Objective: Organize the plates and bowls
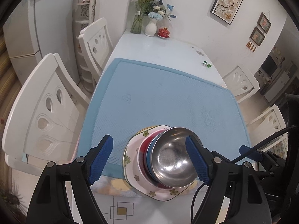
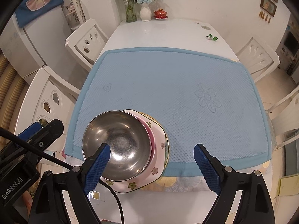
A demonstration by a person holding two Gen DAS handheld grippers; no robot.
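A stack stands at the near edge of the blue mat (image 1: 158, 93): a steel bowl (image 1: 172, 164) on top, a blue and a red bowl (image 1: 143, 147) under it, on a flowered white plate (image 1: 130, 160). My left gripper (image 1: 151, 160) is open above the stack, empty, its right finger over the steel bowl's rim. In the right wrist view the steel bowl (image 2: 119, 143) tops the flowered plate (image 2: 158, 149). My right gripper (image 2: 151, 168) is open and empty, its left finger over the bowl.
The white table (image 2: 164, 33) carries a glass vase (image 2: 130, 9), a white vase (image 2: 145, 12), a red lidded cup (image 2: 160, 14) at the far end and a small green object (image 2: 212, 37) at right. White chairs (image 1: 43, 115) stand on both sides.
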